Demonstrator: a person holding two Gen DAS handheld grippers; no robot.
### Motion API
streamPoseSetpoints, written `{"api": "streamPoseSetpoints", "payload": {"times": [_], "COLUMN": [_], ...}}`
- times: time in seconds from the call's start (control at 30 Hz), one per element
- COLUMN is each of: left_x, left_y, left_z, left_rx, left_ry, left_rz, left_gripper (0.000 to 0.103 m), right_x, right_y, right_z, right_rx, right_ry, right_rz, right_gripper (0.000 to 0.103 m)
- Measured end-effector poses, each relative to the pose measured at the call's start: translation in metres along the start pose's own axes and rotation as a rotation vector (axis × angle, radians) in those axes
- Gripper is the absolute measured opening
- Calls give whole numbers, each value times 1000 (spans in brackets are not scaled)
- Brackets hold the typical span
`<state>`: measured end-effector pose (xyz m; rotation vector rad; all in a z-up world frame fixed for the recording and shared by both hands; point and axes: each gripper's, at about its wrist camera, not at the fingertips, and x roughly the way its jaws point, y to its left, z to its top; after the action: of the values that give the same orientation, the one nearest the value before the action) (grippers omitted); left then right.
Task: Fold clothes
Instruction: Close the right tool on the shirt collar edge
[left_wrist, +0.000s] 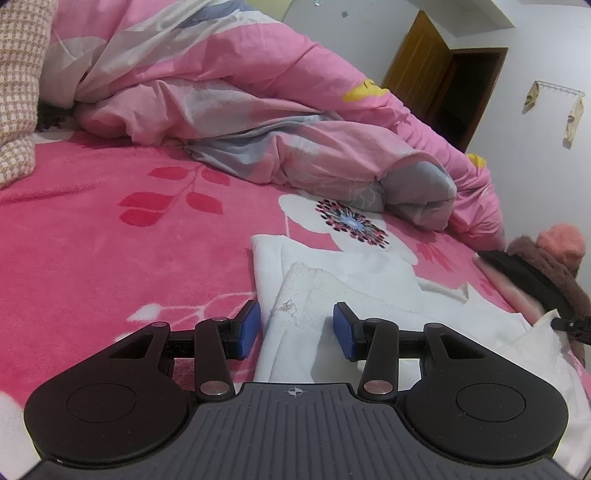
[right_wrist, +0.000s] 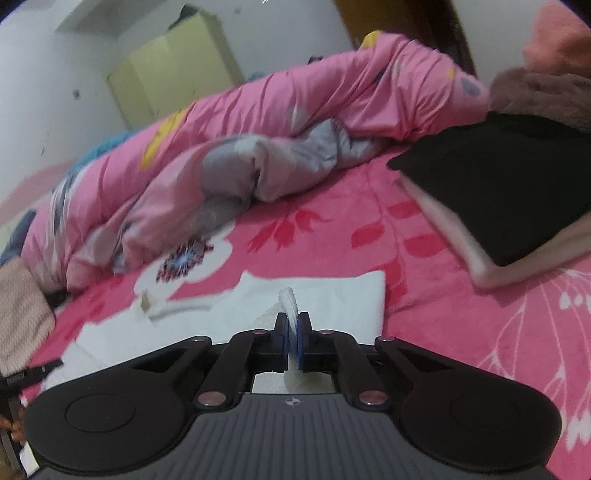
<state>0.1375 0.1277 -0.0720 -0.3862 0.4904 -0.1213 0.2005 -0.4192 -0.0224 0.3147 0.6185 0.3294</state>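
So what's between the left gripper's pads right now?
In the left wrist view, the white garment's ribbed edge lies between the left gripper's open pads, untouched.

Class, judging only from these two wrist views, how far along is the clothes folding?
Done: a folded stack sits on the bed. In hand: the right gripper is shut on an edge of the white garment, while the left gripper is open around another fold. Left: the garment lies only partly folded and not stacked.

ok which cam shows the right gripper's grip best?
Right wrist: the right gripper sits centre frame, pads shut on a fold of the white garment. The left wrist view shows only a dark bit at its right edge, likely that gripper; no jaws visible.
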Motion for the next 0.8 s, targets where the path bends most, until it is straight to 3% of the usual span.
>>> {"api": "streamPoseSetpoints", "payload": {"times": [0.3,0.8], "left_x": [-1,-10], "left_y": [0,-1], "left_z": [0,2], "left_rx": [-4,-4], "left_ry": [-7,-62], "left_rz": [-2,-30], "left_gripper": [44,44], "right_x": [13,26], "right_y": [-25,-37], "right_z": [-12,-35], "right_rx": [152,200], "right_ry": [-22,-22], "right_rz": [-7,-18], "right_gripper": [4,4]}}
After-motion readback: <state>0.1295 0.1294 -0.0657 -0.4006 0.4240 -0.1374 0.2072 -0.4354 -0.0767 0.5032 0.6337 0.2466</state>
